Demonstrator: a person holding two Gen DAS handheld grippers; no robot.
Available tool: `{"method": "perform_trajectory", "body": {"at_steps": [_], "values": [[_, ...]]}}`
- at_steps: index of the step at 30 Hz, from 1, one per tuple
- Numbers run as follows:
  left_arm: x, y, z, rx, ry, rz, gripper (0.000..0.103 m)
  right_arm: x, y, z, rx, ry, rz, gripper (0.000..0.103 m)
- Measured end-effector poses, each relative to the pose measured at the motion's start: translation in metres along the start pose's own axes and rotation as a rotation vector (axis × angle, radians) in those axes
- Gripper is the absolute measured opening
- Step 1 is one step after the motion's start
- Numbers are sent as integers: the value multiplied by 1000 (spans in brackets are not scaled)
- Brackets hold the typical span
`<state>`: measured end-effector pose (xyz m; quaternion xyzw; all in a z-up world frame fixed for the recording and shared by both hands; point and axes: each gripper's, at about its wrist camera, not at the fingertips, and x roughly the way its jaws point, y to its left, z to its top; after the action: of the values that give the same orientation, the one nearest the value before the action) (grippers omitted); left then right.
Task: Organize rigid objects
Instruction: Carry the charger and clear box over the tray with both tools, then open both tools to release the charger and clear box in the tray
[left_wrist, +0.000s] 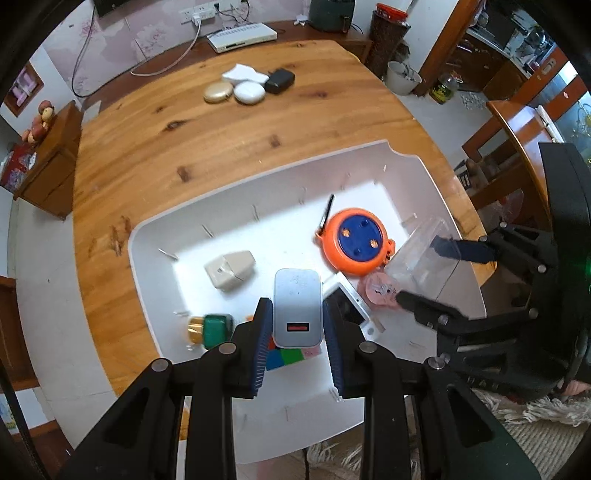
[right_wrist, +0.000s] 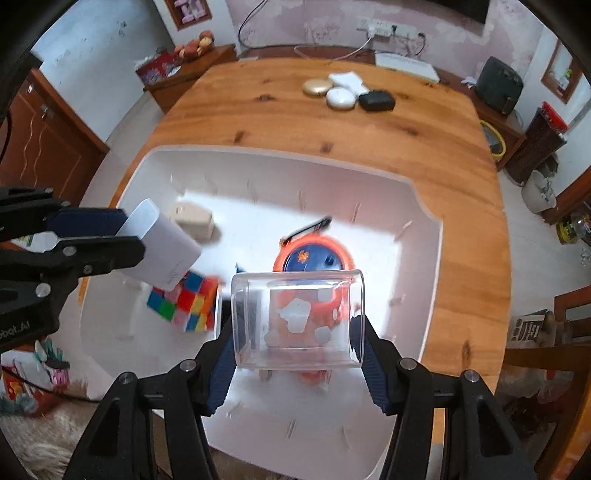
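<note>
Left claw (left_wrist: 297, 332) is gripping a white charger (left_wrist: 296, 306); right claw (right_wrist: 295, 354), at three o'clock, is gripping a clear box (right_wrist: 297, 319) above the white bin (left_wrist: 258, 192).

We note a varnished knotty wood counter (left_wrist: 221, 147), a smooth matt white plastic tray (left_wrist: 258, 206), a glossy clear plastic box (right_wrist: 295, 317), a satin grey charger (left_wrist: 296, 306)

Inside the white bin (left_wrist: 147, 236), open floor lies along the far wall and at the near right corner. The middle and near-left floor is blocked by the orange reel (left_wrist: 354, 242), beige block (left_wrist: 231, 271), colour cube (right_wrist: 184, 304) and green-gold item (left_wrist: 210, 330). Beyond the bin, the wooden table (left_wrist: 184, 147) is bare up to the cluster of cases (left_wrist: 251, 85) at its far edge.
</note>
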<state>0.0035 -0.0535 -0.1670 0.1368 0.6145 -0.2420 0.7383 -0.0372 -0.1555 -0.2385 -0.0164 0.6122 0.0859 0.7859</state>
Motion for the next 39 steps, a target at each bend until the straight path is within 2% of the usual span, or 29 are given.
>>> {"method": "perform_trajectory", "body": {"at_steps": [10, 20, 22, 26, 31, 33, 35, 37, 39], "values": [[12, -6, 6, -15, -18, 6, 30, 21, 8, -19, -18, 91, 24, 61], [26, -5, 22, -24, -4, 15, 30, 27, -10, -28, 69, 143, 22, 61], [31, -6, 25, -20, 2, 25, 30, 26, -14, -29, 88, 142, 28, 61], [40, -9, 29, -3, 16, 37, 30, 21, -20, -32, 111, 123, 22, 68], [53, -10, 34, -13, 49, 29, 31, 12, -27, -36, 141, 104, 25, 68], [58, -8, 35, -39, 77, 10, 41, 10, -28, -38, 148, 101, 28, 68], [59, -5, 33, -57, 76, 2, 60, 10, -29, -36, 153, 98, 28, 68], [56, -3, 32, -70, 65, 10, 73, 7, -29, -35, 156, 95, 29, 68], [53, -2, 31, -75, 52, 13, 74, 7, -32, -35, 159, 92, 29, 68]]}}
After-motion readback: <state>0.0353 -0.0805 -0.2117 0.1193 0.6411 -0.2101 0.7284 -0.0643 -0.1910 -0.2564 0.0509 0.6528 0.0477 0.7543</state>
